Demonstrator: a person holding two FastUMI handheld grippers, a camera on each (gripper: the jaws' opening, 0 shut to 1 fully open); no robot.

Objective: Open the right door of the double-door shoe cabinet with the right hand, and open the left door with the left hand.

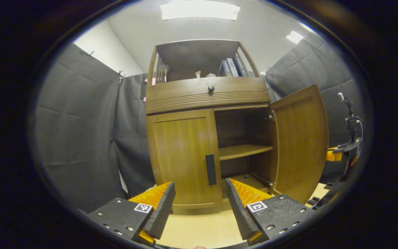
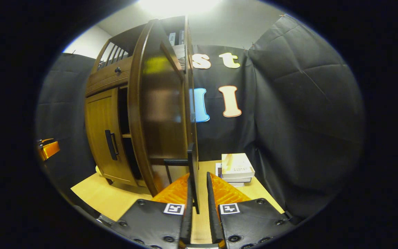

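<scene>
Jaws of the left gripper are standing spread, facing the closed left door and its dark handle without touching. Right gripper is pinching the right door's handle between nearly closed fingers, the right door standing swung wide beside stacked books.
</scene>
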